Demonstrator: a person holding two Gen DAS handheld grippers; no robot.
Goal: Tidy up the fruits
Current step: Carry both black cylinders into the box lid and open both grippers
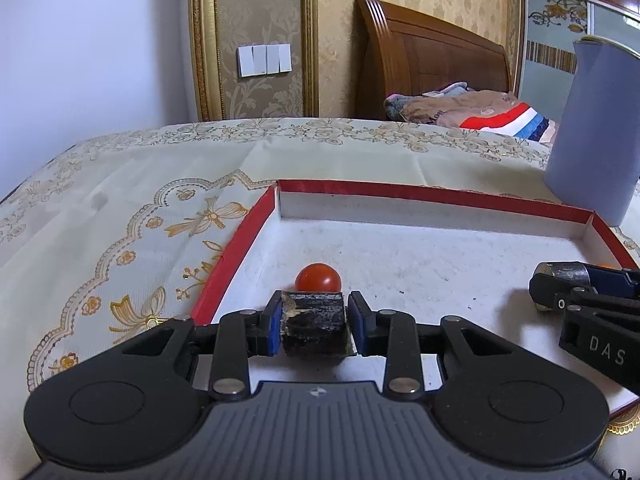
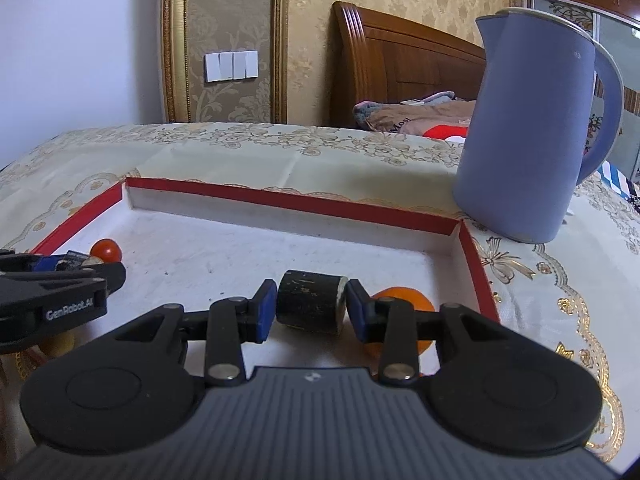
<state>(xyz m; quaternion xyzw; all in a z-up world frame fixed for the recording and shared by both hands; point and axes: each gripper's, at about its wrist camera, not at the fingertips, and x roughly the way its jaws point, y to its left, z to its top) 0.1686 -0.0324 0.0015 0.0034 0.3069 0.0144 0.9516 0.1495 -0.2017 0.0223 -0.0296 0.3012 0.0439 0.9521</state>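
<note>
A shallow box with a red rim (image 1: 400, 190) and a white floor lies on the patterned tablecloth. My left gripper (image 1: 316, 304) is shut on a dark stubby chunk (image 1: 314, 320), low over the box's left part. Just beyond it a red cherry tomato (image 1: 318, 277) rests on the box floor. In the right wrist view my right gripper (image 2: 311, 292) is shut on a dark cylinder with a pale end (image 2: 308, 302), near the box's right side. An orange fruit (image 2: 404, 296) sits behind its right finger, partly hidden. The tomato (image 2: 106, 250) shows again beside the left gripper (image 2: 76, 260).
A tall blue kettle (image 2: 528, 140) stands on the cloth just past the box's far right corner (image 2: 460, 224). A pale round object (image 2: 60, 344) lies under the left gripper's body. Behind the table are a wooden bed headboard (image 1: 432, 52) and folded blankets.
</note>
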